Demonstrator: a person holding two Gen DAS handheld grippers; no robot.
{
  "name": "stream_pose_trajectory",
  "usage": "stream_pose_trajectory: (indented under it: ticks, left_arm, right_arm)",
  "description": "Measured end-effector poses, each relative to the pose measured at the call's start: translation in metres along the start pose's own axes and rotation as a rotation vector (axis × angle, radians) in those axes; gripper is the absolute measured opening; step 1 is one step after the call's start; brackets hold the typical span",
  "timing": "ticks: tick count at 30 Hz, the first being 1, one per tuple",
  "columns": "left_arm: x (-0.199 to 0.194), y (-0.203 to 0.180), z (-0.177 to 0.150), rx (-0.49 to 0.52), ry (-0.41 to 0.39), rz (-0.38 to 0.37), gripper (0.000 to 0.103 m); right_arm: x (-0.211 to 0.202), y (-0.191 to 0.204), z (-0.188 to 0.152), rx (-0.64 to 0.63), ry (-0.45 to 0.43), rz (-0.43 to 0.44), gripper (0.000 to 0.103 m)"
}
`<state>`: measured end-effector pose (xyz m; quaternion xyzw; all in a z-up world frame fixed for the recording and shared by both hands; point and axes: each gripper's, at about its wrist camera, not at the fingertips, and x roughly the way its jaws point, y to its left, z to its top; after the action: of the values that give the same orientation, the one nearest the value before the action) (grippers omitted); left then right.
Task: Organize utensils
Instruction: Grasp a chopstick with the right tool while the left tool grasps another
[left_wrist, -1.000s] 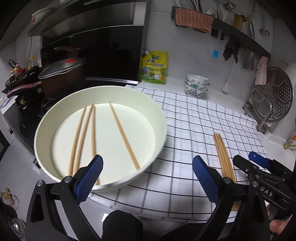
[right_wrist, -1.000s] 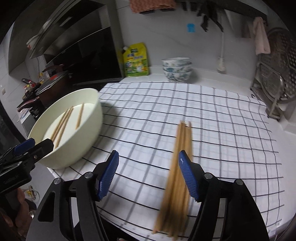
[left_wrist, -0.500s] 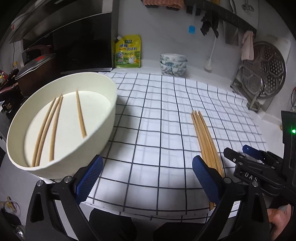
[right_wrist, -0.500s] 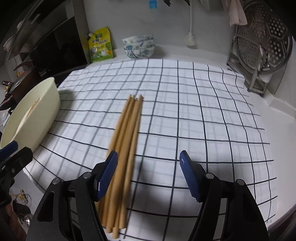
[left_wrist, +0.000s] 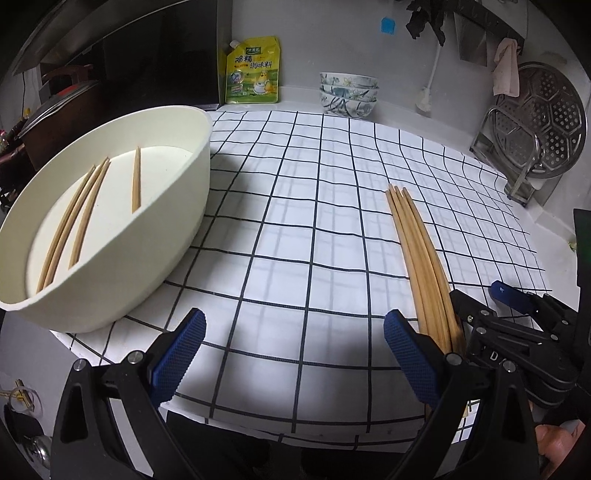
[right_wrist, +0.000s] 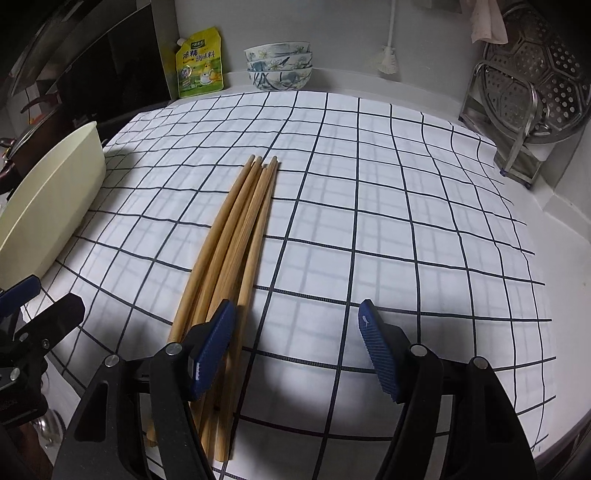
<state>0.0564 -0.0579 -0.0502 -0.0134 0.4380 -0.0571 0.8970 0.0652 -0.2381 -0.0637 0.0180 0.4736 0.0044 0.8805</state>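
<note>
A bundle of several wooden chopsticks (left_wrist: 417, 254) lies on the checked cloth (left_wrist: 295, 206); it also shows in the right wrist view (right_wrist: 236, 236). A cream basin (left_wrist: 177, 221) at the left holds several more chopsticks (left_wrist: 74, 221); its side shows in the right wrist view (right_wrist: 48, 199). My left gripper (left_wrist: 291, 354) is open and empty above the cloth's front edge, left of the bundle. My right gripper (right_wrist: 295, 347) is open and empty, its left finger over the bundle's near end. The right gripper shows in the left wrist view (left_wrist: 517, 325).
Stacked patterned bowls (left_wrist: 347, 92) and a yellow seasoning pouch (left_wrist: 253, 70) stand at the back wall. A steel steamer rack (left_wrist: 535, 129) stands at the right. A dark pot with a lid (left_wrist: 59, 110) sits on the stove at the left.
The left gripper has swung right, away from over the basin, to face the cloth. The right gripper has shifted right, so the bundle now lies under its left finger.
</note>
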Motion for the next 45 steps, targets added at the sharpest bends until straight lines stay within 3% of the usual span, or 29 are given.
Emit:
stream_pose_trajectory:
  ticks: [4, 23, 30, 37, 45]
  left_arm:
    - [0.001, -0.008, 0.000, 0.011, -0.004, 0.001, 0.095]
    - [0.032, -0.056, 0.009, 0.083, 0.020, -0.011, 0.095]
    - [0.042, -0.060, 0.012, 0.111, 0.023, 0.075, 0.095]
    - [0.046, -0.049, 0.008, 0.089, 0.043, 0.088, 0.095]
    - [0.049, -0.052, 0.011, 0.097, 0.024, 0.103, 0.095]
  right_arm:
    - [0.001, -0.005, -0.001, -0.005, 0.005, -0.023, 0.066]
    - [-0.002, -0.061, -0.005, 0.109, -0.023, 0.023, 0.066]
    - [-0.001, -0.062, -0.005, 0.111, -0.028, 0.031, 0.066]
    - [-0.003, -0.057, -0.004, 0.097, -0.039, 0.046, 0.066]
    - [0.001, -0.048, -0.003, 0.049, -0.054, -0.008, 0.066]
